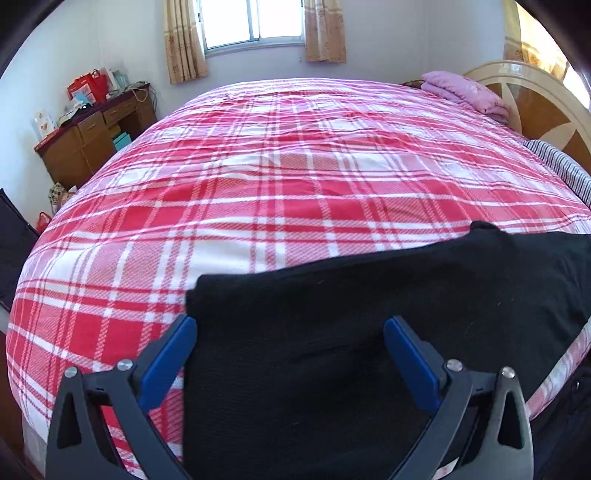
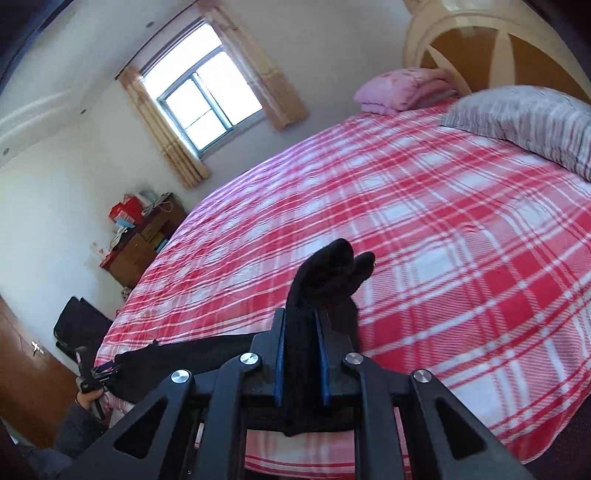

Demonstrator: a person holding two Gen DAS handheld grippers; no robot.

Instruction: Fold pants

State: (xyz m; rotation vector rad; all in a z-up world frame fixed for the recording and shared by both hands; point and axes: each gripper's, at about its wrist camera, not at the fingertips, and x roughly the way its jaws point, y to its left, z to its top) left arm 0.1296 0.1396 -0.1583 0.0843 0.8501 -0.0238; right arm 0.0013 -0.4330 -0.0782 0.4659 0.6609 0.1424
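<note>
Black pants [image 1: 369, 314] lie across the near edge of a bed with a red and white plaid cover [image 1: 277, 184]. My left gripper [image 1: 290, 325] hangs open over one end of the pants, its blue pads wide apart above the cloth. My right gripper [image 2: 301, 317] is shut on a bunched fold of the black pants [image 2: 328, 273], lifted above the plaid cover [image 2: 406, 221]. The rest of the pants [image 2: 177, 360] trails down to the left along the bed's edge. There the left gripper [image 2: 98, 373] shows small, held in a person's hand.
A pink folded blanket [image 1: 465, 90] and a striped pillow [image 2: 528, 122] lie by the headboard [image 1: 535, 103]. A wooden desk [image 1: 92, 136] with boxes stands at the far left under the window [image 1: 255, 22]. A black bag [image 2: 79, 325] sits beside the bed.
</note>
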